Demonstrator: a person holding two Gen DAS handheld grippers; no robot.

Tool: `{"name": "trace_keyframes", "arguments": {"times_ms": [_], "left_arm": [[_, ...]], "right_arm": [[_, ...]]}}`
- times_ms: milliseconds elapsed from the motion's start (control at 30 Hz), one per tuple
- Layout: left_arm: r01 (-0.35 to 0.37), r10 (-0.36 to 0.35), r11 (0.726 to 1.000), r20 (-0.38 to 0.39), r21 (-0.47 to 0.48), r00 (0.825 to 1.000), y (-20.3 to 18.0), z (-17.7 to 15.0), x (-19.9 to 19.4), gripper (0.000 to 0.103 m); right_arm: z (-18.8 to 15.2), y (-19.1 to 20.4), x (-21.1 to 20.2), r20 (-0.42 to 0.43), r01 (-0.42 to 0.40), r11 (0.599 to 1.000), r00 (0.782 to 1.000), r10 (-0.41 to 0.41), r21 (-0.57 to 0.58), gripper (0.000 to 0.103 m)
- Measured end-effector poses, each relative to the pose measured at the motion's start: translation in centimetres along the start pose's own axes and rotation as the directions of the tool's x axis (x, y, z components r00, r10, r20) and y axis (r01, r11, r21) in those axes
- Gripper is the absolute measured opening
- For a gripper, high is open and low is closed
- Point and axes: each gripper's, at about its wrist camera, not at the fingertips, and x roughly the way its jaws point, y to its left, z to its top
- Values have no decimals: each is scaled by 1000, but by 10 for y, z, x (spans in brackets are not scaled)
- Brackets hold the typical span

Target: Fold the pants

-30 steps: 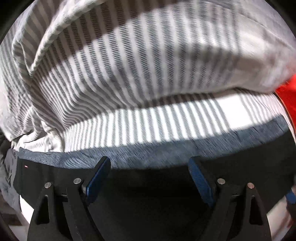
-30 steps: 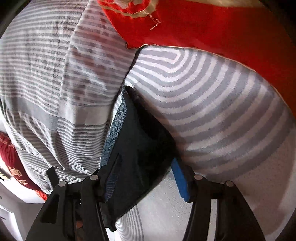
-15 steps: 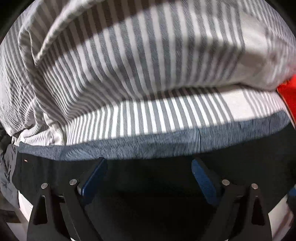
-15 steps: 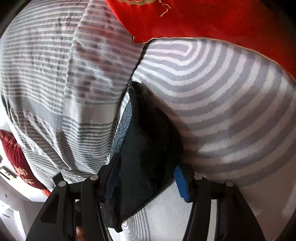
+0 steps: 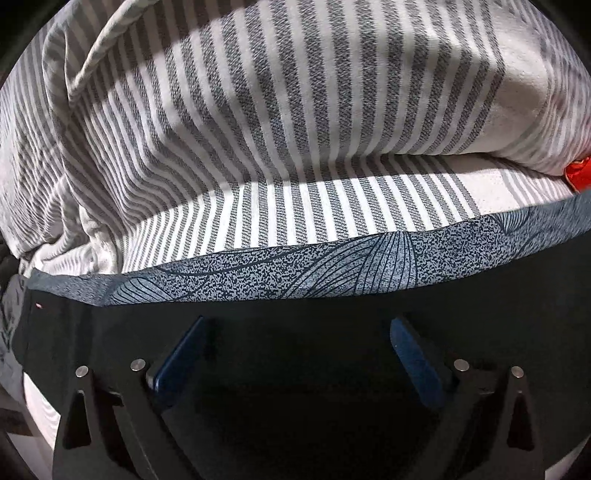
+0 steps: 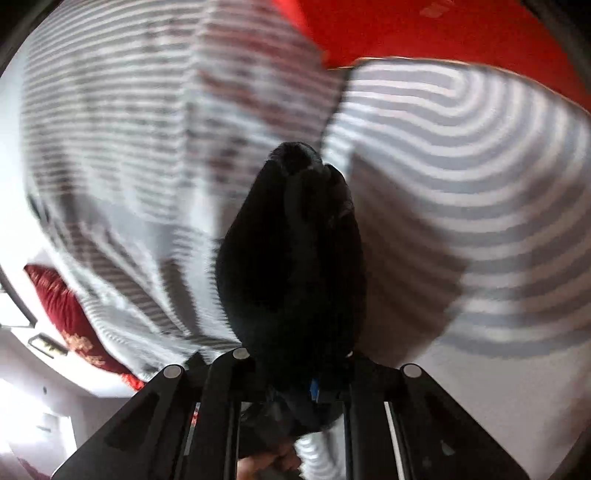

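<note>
Clenched tight, my right claw (image 6: 295,384) grips a bunched fold of the black fabric pants (image 6: 295,251), which bulges out ahead of the black fingers over the grey-and-white striped bedding (image 6: 461,184), with a red cushion (image 6: 443,29) beyond. My left claw (image 5: 295,354) is spread wide, its blue pads (image 5: 415,358) apart and holding nothing — it hovers over the flat black pants (image 5: 295,314), whose blue-grey leaf-patterned lining strip (image 5: 295,273) runs along the far edge against the striped bedding (image 5: 295,129).

Striped bedding (image 5: 295,129), red pillow (image 6: 443,29), sunlight.
</note>
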Motion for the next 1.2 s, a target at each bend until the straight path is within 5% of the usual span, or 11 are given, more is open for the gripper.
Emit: {"name": "trace_keyframes", "arguments": {"times_ms": [367, 500, 633, 867, 1067, 1200], "left_arm": [[184, -184, 983, -18, -5, 983, 44, 12, 22, 100], [246, -246, 966, 15, -83, 969, 87, 27, 11, 100], [225, -216, 968, 88, -108, 972, 154, 37, -11, 100], [116, -101, 978, 93, -174, 991, 284, 15, -21, 100], [31, -31, 973, 5, -230, 1000, 350, -42, -13, 100], [8, -18, 967, -36, -256, 999, 372, -69, -2, 100]], "right_arm": [[-58, 93, 28, -38, -42, 983, 999, 36, -177, 14], [-88, 127, 49, -56, 8, 960, 998, -24, -280, 14], [-124, 157, 79, -60, 93, 907, 990, -129, -411, 14], [-205, 177, 168, -19, 291, 711, 919, -393, -641, 14], [-272, 151, 244, 96, 456, 467, 786, -611, -758, 16], [-310, 139, 274, 236, 528, 255, 691, -683, -810, 33]]}}
